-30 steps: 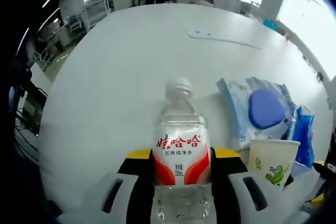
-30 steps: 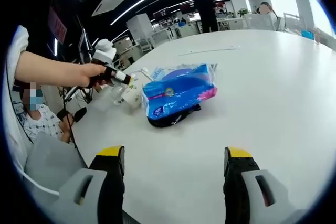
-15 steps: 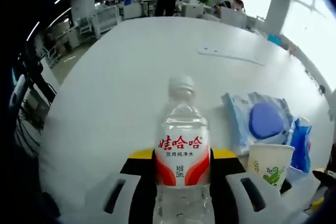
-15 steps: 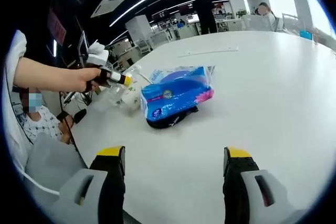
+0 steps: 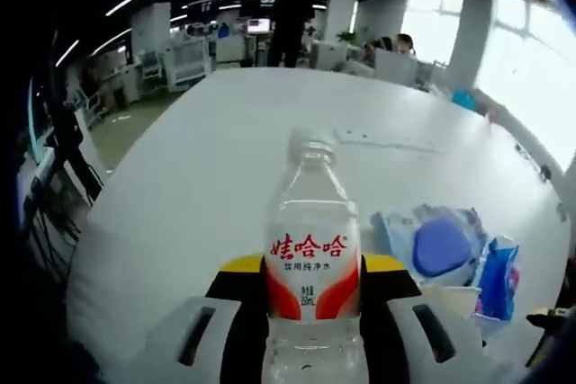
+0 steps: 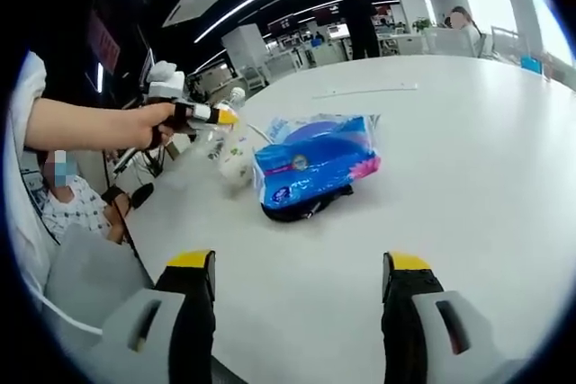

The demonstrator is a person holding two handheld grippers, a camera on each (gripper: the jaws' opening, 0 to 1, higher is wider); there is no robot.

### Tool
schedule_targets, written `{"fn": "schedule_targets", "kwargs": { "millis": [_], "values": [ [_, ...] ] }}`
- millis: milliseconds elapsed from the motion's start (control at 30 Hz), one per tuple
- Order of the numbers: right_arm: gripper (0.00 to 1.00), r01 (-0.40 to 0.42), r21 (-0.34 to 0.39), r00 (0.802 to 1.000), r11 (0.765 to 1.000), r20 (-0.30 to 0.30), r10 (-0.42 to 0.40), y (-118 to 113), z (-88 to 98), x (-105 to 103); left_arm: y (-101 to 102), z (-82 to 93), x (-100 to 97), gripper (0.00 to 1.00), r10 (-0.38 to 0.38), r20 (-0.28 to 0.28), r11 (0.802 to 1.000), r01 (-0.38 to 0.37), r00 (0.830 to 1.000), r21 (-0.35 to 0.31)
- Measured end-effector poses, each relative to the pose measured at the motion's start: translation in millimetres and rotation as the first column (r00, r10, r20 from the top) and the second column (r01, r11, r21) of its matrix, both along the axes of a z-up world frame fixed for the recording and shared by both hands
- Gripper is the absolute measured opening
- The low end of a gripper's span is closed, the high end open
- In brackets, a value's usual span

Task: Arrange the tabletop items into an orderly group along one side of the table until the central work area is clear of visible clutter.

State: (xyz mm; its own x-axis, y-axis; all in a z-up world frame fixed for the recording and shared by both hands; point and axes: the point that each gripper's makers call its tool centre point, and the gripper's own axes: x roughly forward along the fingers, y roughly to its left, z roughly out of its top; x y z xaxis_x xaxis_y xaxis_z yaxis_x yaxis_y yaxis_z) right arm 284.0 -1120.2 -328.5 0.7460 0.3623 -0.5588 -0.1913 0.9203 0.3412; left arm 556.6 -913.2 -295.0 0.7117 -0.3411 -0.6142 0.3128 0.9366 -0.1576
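You've got the water bottle (image 5: 312,258) clamped upright in your left gripper (image 5: 313,287), carrying it to group with the cup (image 5: 454,299); right gripper (image 6: 300,290) hangs wide open, empty, over the bench (image 6: 468,159).

Left tongs (image 5: 312,290) clamped on upright clear bottle (image 5: 312,240) with red-white label, white worktop (image 5: 207,159) behind; to its right a wipes pack (image 5: 432,245), a blue packet (image 5: 498,276) and a paper cup (image 5: 454,299).
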Motion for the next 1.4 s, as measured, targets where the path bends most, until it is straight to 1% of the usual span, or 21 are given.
{"fn": "schedule_targets", "kwargs": {
  "millis": [33,67,133,267,300,367,467,533,600,667,700,733,767,800,900,1000,1067,1100,1200,1300,1400],
  "values": [
    [0.75,0.002,0.001,1.000,1.000,0.000,-0.002,0,0.2,-1,2,0.2,0.2,0.34,0.001,-0.002,1.000,-0.001,1.000,0.014],
    [0.75,0.004,0.001,1.000,1.000,-0.001,-0.004,-1,0.1,-2,1,3.1,4.1,0.34,0.002,0.019,1.000,-0.002,1.000,0.012],
    [0.75,0.006,-0.001,1.000,1.000,-0.003,-0.006,-2,-0.4,-3,1,6.2,8.8,0.34,0.008,0.038,1.000,-0.008,0.999,0.002],
    [0.74,0.005,-0.005,1.000,1.000,-0.010,-0.005,-3,-1.1,-5,1,6.6,18.3,0.34,0.002,0.082,1.000,-0.003,0.997,0.011],
    [0.74,0.004,-0.007,1.000,1.000,-0.010,-0.004,-3,-0.9,-5,3,7.8,22.1,0.34,0.018,0.104,1.000,-0.018,0.994,-0.004],
    [0.73,0.002,-0.009,1.000,1.000,-0.005,-0.002,-5,0.1,-5,6,9.6,26.6,0.34,0.052,0.127,0.998,-0.048,0.991,-0.034],
    [0.73,0.003,-0.012,1.000,1.000,-0.007,-0.003,-7,0.3,-5,5,8.2,29.9,0.34,0.028,0.153,1.000,-0.027,0.988,-0.006],
    [0.73,0.002,-0.011,1.000,1.000,-0.009,-0.002,-8,0.5,-4,4,8.0,31.4,0.34,0.021,0.164,1.000,-0.021,0.986,0.000],
    [0.73,0.004,-0.014,1.000,1.000,0.002,-0.004,-9,3.2,0,4,9.5,33.3,0.34,0.014,0.192,1.000,-0.014,0.981,0.000],
    [0.73,0.004,-0.013,1.000,1.000,0.004,-0.004,-9,4.5,4,-2,13.2,37.5,0.34,-0.015,0.251,0.999,0.025,0.968,-0.035],
    [0.72,0.002,-0.013,1.000,1.000,0.003,-0.001,-8,4.9,6,0,13.0,38.0,0.34,0.000,0.260,0.999,0.010,0.966,-0.036],
    [0.72,-0.007,-0.014,1.000,1.000,0.006,0.008,-6,6.2,9,1,15.1,39.6,0.34,0.003,0.286,0.999,0.010,0.958,-0.044],
    [0.72,-0.014,-0.014,1.000,1.000,0.008,0.014,-5,7.1,10,0,16.8,40.4,0.34,0.016,0.295,0.998,0.004,0.955,-0.066],
    [0.72,-0.027,-0.017,1.000,0.999,0.012,0.028,-3,8.5,12,1,19.2,42.4,0.34,0.049,0.306,0.994,-0.017,0.951,-0.105],
    [0.72,-0.044,-0.023,0.999,0.999,0.016,0.045,0,9.9,13,2,17.2,43.6,0.34,0.047,0.313,0.995,-0.016,0.949,-0.102],
    [0.71,-0.049,-0.018,0.999,0.999,0.009,0.049,2,8.6,13,-2,13.8,43.7,0.34,0.014,0.311,0.997,0.012,0.950,-0.082],
    [0.71,-0.054,-0.021,0.999,0.998,0.005,0.054,3,7.7,12,-3,14.8,44.7,0.34,0.020,0.321,0.994,0.014,0.947,-0.105],
    [0.71,-0.056,-0.021,0.998,0.998,0.003,0.056,4,7.4,11,-3,16.7,45.5,0.34,0.036,0.331,0.992,0.007,0.943,-0.130],
    [0.70,-0.062,-0.022,0.998,0.998,-0.001,0.062,5,6.1,9,-2,17.3,47.3,0.34,0.040,0.344,0.992,0.003,0.938,-0.123],
    [0.68,-0.067,-0.025,0.998,0.997,-0.004,0.067,6,5.4,8,-7,13.6,49.3,0.34,0.022,0.349,0.993,0.021,0.937,-0.117],
    [0.68,-0.071,-0.030,0.997,0.997,-0.013,0.071,6,5.9,6,-8,15.8,51.4,0.35,0.026,0.378,0.991,0.026,0.925,-0.133]
  ]
}}
